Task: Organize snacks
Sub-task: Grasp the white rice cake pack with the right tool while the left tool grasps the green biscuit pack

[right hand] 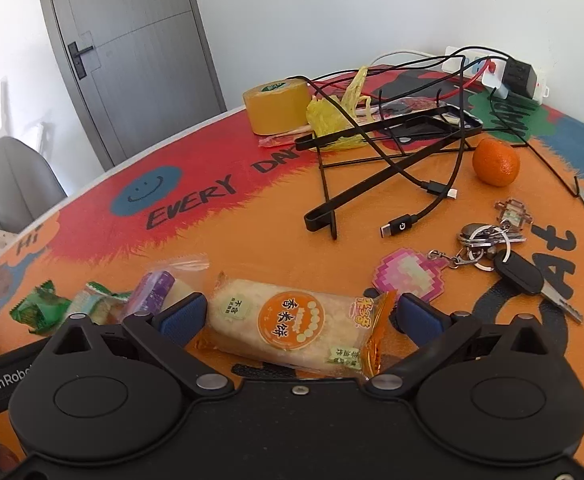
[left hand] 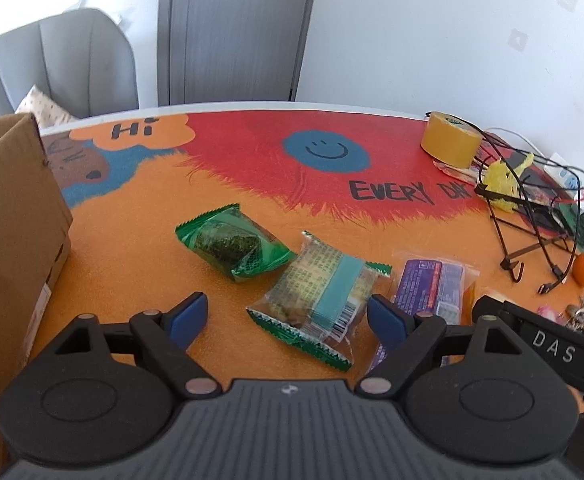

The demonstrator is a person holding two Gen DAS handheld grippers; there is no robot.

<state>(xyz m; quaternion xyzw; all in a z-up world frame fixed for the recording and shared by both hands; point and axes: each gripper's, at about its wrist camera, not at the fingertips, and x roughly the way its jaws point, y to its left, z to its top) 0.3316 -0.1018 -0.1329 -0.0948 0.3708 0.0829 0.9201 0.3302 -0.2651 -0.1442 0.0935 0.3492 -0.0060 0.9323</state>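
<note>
Several wrapped snacks lie on the orange table mat [left hand: 132, 264]. In the left wrist view a clear packet with a teal band [left hand: 319, 292] lies between the wide-apart blue pads of my left gripper [left hand: 288, 304], which is open. A green packet [left hand: 236, 244] lies just beyond it and a purple packet [left hand: 431, 284] to its right. In the right wrist view a rice-cracker packet with a round orange label [right hand: 292, 328] lies flat between the pads of my right gripper [right hand: 299, 316], which is open. Its wrapper ends come close to both pads.
A cardboard box [left hand: 12, 220] stands at the left. Far right hold a yellow tape roll [right hand: 278, 106], a black wire stand [right hand: 371, 168], cables, an orange [right hand: 495, 162], keys [right hand: 487, 240] with a pink charm [right hand: 405, 276] and a power strip [right hand: 495, 68]. A grey chair [left hand: 60, 64] stands behind the table.
</note>
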